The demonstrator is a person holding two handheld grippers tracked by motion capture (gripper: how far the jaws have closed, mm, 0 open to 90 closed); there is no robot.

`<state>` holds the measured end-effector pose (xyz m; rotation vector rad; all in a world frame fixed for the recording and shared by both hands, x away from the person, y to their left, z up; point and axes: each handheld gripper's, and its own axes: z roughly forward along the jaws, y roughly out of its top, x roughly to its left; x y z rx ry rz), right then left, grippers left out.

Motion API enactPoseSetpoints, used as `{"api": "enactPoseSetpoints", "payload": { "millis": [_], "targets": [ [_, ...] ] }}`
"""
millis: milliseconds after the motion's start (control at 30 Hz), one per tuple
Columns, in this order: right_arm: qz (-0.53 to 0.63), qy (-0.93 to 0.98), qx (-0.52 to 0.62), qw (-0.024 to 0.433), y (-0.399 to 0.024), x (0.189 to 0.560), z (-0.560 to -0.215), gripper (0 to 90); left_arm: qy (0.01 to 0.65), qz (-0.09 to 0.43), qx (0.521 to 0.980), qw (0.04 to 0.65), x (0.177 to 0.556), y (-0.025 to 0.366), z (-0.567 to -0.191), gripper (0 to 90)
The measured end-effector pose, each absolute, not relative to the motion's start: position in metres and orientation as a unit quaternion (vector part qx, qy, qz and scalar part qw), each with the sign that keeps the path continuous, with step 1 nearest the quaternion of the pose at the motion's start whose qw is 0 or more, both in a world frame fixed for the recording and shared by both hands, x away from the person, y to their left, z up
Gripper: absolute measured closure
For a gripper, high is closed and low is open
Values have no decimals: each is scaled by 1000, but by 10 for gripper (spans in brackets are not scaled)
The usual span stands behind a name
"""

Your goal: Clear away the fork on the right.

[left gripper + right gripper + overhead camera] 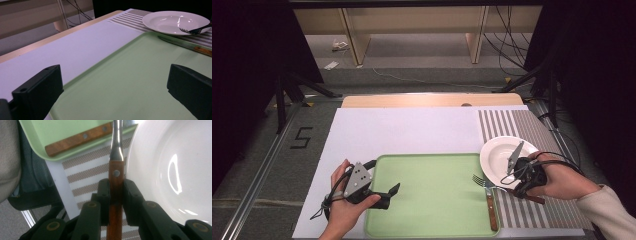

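right gripper [116, 195] clamped on fork [116, 157] handle | left gripper [112, 85] jaws apart over green tray [130, 82]

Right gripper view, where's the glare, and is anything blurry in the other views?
Right gripper view: bright curved glare on the white plate, sheen on the fork neck. Left gripper view: near jaws soft, plate highlights sharp. High view: even light on the tray, dark surroundings.

The plate [504, 156] sits right of the tray [432, 200] (knife [490, 210] on tray).
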<state>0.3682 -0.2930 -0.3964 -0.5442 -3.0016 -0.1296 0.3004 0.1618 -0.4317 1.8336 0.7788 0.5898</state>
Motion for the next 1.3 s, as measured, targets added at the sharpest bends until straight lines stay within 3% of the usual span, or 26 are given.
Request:
{"api": "enactPoseSetpoints", "payload": {
  "millis": [1300],
  "targets": [
    [-59,-973,-217,57,-259,378,-396,776,322,245,760,508,300,161,-432,0]
  ]
}}
